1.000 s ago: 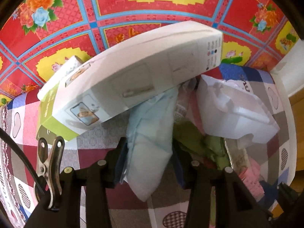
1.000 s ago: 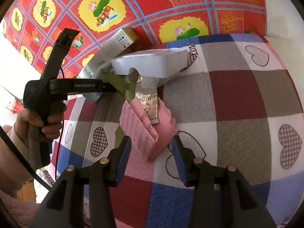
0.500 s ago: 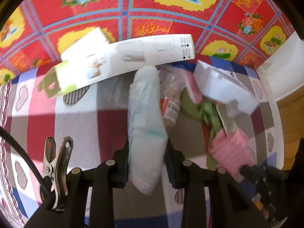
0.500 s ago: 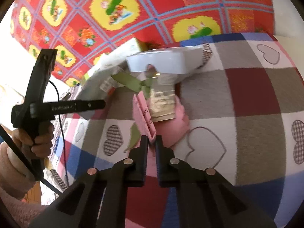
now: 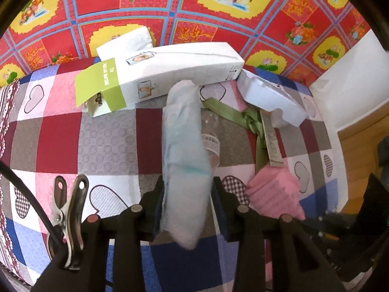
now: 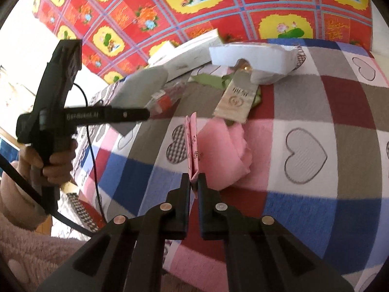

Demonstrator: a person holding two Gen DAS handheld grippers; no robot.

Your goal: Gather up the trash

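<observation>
The left tool (image 5: 187,196) grips a pale blue-white plastic wrapper (image 5: 186,150) between its pads; its jaws have just eased a little wider, the wrapper still between them. The right tool (image 6: 193,182) is pinched nearly closed on the folded edge of a pink paper packet (image 6: 193,146).

Taking the long white box (image 5: 170,73) as landmark: it lies at the far edge of the checked heart cloth (image 5: 107,141), against the red floral covering (image 5: 243,19). Right of the box sits a torn white foam tray (image 5: 269,97); nearer than it, a green ribbon (image 5: 252,124) and a beige sachet (image 6: 237,99). Left of the box and toward the camera, the cloth lies bare.
</observation>
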